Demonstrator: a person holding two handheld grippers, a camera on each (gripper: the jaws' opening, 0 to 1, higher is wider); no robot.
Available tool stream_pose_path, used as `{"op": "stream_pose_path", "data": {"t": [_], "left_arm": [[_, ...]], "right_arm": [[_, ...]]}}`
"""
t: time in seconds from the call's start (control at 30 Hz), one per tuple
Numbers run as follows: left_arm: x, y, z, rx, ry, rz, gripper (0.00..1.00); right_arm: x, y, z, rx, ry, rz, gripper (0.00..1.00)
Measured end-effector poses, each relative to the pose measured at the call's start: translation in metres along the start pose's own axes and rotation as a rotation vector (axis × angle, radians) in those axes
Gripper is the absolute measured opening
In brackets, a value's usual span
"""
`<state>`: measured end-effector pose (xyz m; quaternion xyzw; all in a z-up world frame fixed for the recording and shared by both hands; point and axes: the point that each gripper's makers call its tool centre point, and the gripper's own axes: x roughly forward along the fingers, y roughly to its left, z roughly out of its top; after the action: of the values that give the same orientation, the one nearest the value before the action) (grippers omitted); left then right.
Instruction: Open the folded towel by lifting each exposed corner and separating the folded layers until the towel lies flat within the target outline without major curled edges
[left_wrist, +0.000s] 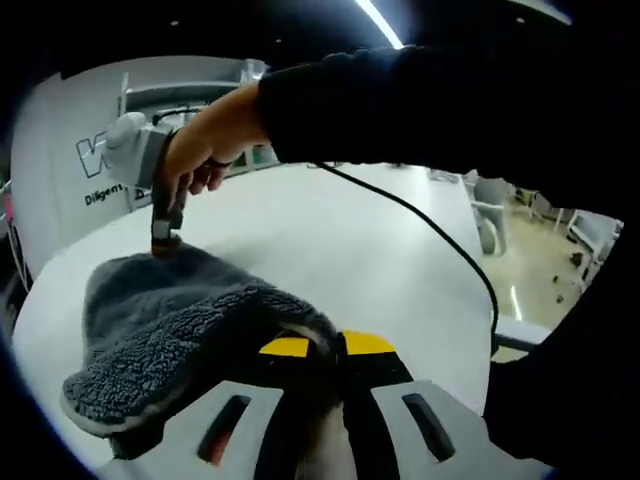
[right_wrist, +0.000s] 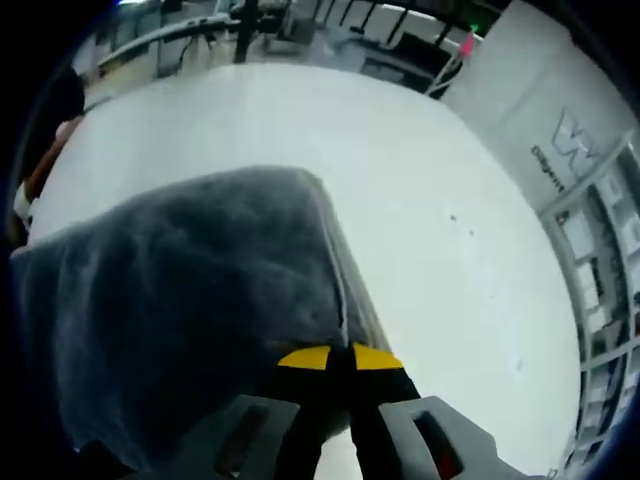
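Your left gripper (left_wrist: 327, 345) has its yellow-tipped jaws drawn together on a fold of the grey towel (left_wrist: 165, 325), and the pile bunches up between and around the tips. From this grip the towel runs away across the white table (left_wrist: 330, 235) toward its far edge, humped and thick, with a pale hem showing along its near rim.

At the towel's far end, in the left gripper view, your right hand (left_wrist: 200, 150) comes in under a dark sleeve (left_wrist: 400, 100) and holds the other tool nose-down, its tip touching the towel's far edge. A black cable (left_wrist: 430, 235) trails from that hand over the bare tabletop toward the table's right-hand edge.

In the right gripper view, your right gripper (right_wrist: 340, 357) is likewise pinched closed on the towel's (right_wrist: 180, 290) edge, yellow tips touching with the hem caught just at them. The towel spreads out from this grip as a broad, doubled grey sheet, one layer lying over another along the edge nearest the table's (right_wrist: 430, 200) open middle. Beyond the table's far edge stand shelves and a wall with lettering (right_wrist: 565, 150).
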<state>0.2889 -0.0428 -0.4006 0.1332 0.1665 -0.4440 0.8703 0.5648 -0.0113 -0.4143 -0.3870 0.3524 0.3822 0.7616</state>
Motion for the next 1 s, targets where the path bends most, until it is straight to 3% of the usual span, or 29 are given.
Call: {"op": "stream_pose_path", "data": {"t": [0.23,0.3,0.37,0.4,0.47,0.5,0.53,0.63,0.73,0.83,1.0], "left_arm": [[-0.048,-0.010,0.003,0.005,-0.066,0.026,0.42],[-0.067,-0.006,0.010,0.013,-0.123,0.055,0.48],[-0.088,0.001,0.015,-0.037,-0.166,0.076,0.49],[-0.097,0.009,0.017,-0.069,-0.188,0.101,0.50],[-0.113,0.041,0.016,-0.113,-0.233,0.218,0.62],[-0.115,0.047,0.013,-0.119,-0.230,0.238,0.69],[-0.119,0.066,0.003,-0.146,-0.211,0.300,0.74],[-0.123,0.093,-0.017,-0.225,-0.186,0.381,0.78],[-0.120,0.097,-0.022,-0.302,-0.208,0.367,0.82],[-0.114,0.087,-0.022,-0.391,-0.226,0.290,0.78],[-0.106,0.068,-0.021,-0.554,-0.234,0.160,0.74]], "right_arm": [[-0.011,-0.010,0.009,-0.027,-0.060,-0.013,0.16],[-0.015,-0.011,0.012,-0.028,-0.069,-0.015,0.19],[-0.022,-0.006,0.018,-0.038,-0.090,-0.007,0.26],[-0.027,-0.002,0.021,-0.045,-0.103,-0.006,0.32],[-0.040,0.002,0.031,-0.062,-0.139,-0.023,0.43],[-0.044,0.002,0.034,-0.066,-0.154,-0.030,0.50],[-0.053,0.004,0.041,-0.070,-0.179,-0.037,0.54],[-0.071,0.004,0.053,-0.074,-0.230,-0.069,0.67],[-0.091,0.005,0.066,-0.078,-0.284,-0.103,0.83],[-0.107,0.005,0.077,-0.084,-0.329,-0.132,0.96],[-0.118,0.007,0.084,-0.095,-0.351,-0.146,0.99]]}}
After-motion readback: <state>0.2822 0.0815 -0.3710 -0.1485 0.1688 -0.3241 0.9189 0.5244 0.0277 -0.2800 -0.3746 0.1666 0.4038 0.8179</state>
